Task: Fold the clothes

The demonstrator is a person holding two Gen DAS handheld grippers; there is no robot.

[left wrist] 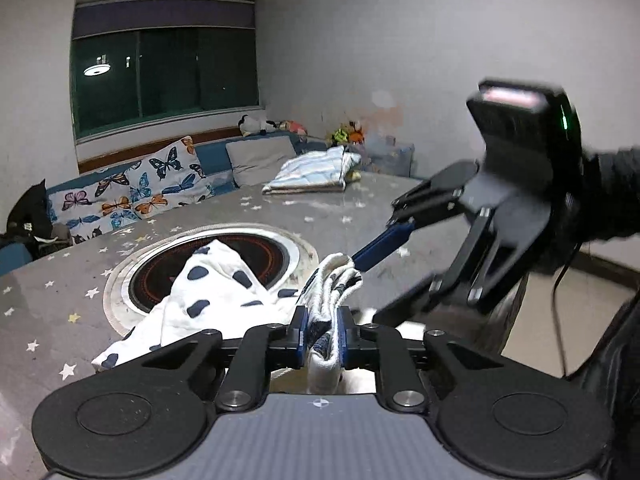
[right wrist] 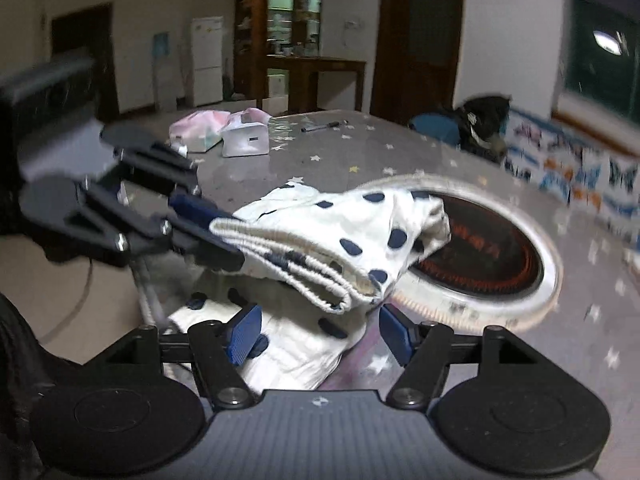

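Left wrist view shows the left gripper (left wrist: pixel 320 330) clamped on the dotted garment's (left wrist: pixel 216 292) bunched, ribbed hem, while the right gripper (right wrist: pixel 318 330) stands apart around loose cloth, so folding seems barely begun.

Left hand-held gripper (left wrist: pixel 320 334) pinches the spotted garment (left wrist: pixel 224 300) over the table (left wrist: pixel 52 300).

Grey star-print table (left wrist: pixel 60 280) w/ round inset burner (left wrist: pixel 276 256) is sitting under me. Spotted white garment (left wrist: pixel 208 292) is draping onto it; folded striped cloth (left wrist: pixel 316 172), pen (right wrist: pixel 324 125), tissue box (right wrist: pixel 245 140) are lying farther off.
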